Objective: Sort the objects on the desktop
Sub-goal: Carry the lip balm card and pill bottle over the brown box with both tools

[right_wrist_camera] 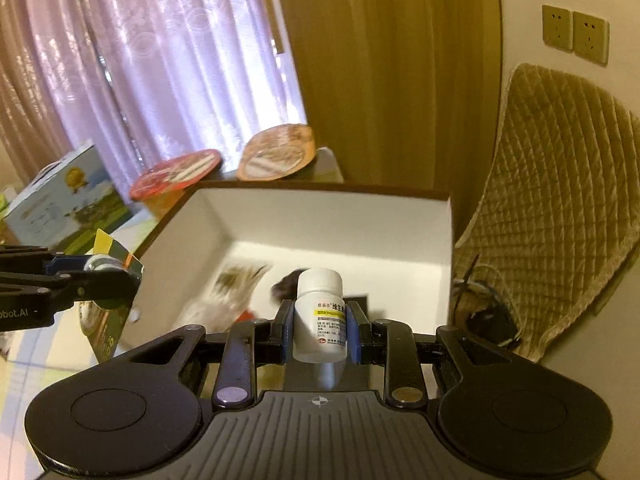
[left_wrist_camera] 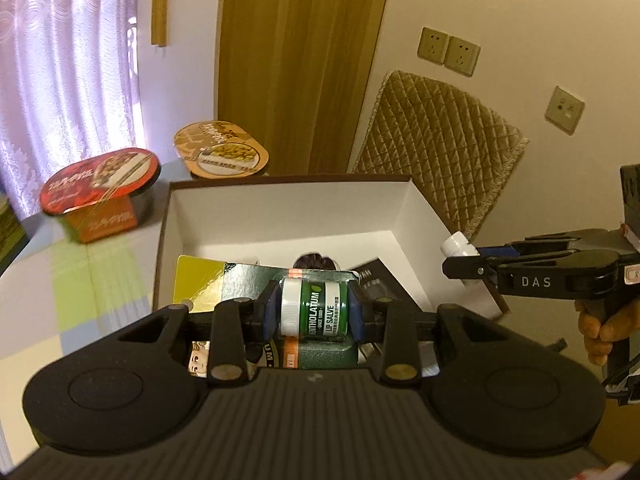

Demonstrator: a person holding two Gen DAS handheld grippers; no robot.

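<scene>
My left gripper [left_wrist_camera: 314, 313] is shut on a green lip salve jar [left_wrist_camera: 320, 304] in its card blister pack, held just above the near rim of an open white box [left_wrist_camera: 288, 204]. My right gripper [right_wrist_camera: 320, 334] is shut on a white pill bottle [right_wrist_camera: 320, 300], upright over the same box [right_wrist_camera: 332, 220]. In the left wrist view the right gripper [left_wrist_camera: 464, 259] reaches in from the right with the bottle's cap [left_wrist_camera: 454, 244] showing. In the right wrist view the left gripper [right_wrist_camera: 100, 274] stands at the left with the pack's card [right_wrist_camera: 114, 254].
Papers, a black leaflet [left_wrist_camera: 372, 274] and a printed picture lie inside the box. Behind it stand a red noodle bowl [left_wrist_camera: 100, 184] and an orange one [left_wrist_camera: 222, 154]. A blue carton [right_wrist_camera: 60, 200] sits far left. A quilted cushion [right_wrist_camera: 560, 208] leans on the wall at right.
</scene>
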